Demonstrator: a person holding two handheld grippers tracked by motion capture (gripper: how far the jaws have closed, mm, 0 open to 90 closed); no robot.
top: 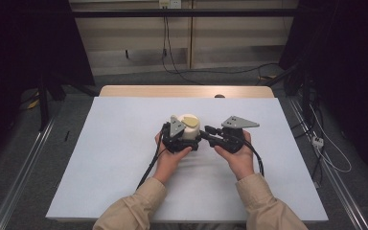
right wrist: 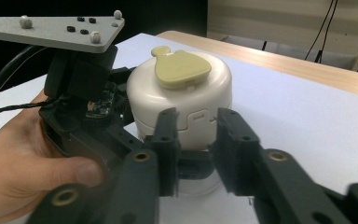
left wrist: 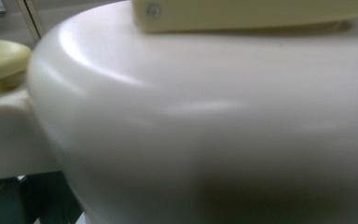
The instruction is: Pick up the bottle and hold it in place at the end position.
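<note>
Jaws of the right gripper half-closed just before the white container; left grip unclear.

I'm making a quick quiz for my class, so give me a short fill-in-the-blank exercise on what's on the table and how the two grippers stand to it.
1. The cream container stands on a ____ sheet that covers the table.
2. The flat piece on the container's top is pale ____.
3. The left gripper sits against the container, and the right gripper has its jaws on each side of the container's ____ tab.
4. Each gripper is held in a person's ____.

Missing words: white; yellow; side; hand
</note>
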